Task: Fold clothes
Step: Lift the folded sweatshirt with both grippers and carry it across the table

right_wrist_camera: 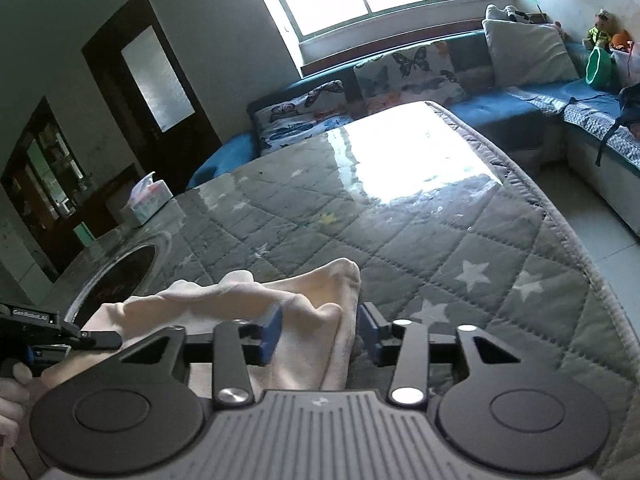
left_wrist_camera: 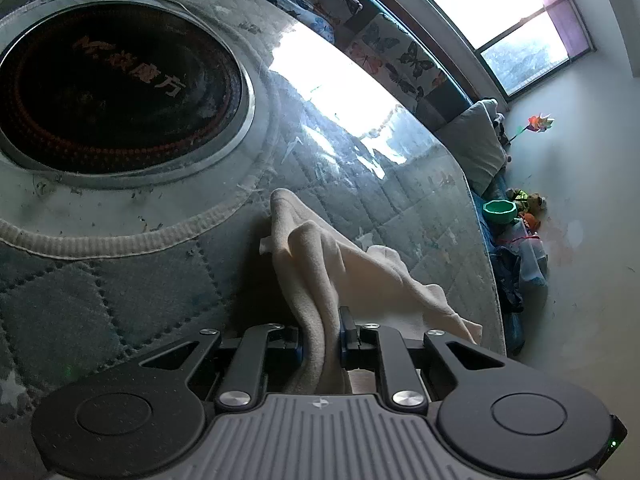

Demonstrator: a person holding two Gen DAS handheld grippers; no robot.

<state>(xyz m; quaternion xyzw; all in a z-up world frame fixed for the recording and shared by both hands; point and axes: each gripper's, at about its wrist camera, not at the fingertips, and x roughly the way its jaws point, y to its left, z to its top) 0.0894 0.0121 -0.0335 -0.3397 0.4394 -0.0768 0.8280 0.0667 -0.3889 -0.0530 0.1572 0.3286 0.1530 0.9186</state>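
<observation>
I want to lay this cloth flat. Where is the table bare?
Bare: the quilted cover between the cloth and the far sofa. Crowded: the left, with the round burner and tissue box.

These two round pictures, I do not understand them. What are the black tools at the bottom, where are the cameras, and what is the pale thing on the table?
Each picture comes from a wide-angle camera fixed on a hand-held gripper, a two-fingered clamp that a person carries. One view looks along the left gripper, the other along the right gripper. Both are over a table with a quilted grey cover under a glossy sheet, with a round dark cooktop set in. The pale thing is a cream cloth, to be folded. The left gripper is shut on it. The right gripper's jaws stand apart around the cloth, not pressing. A tissue box stands farther back.
</observation>
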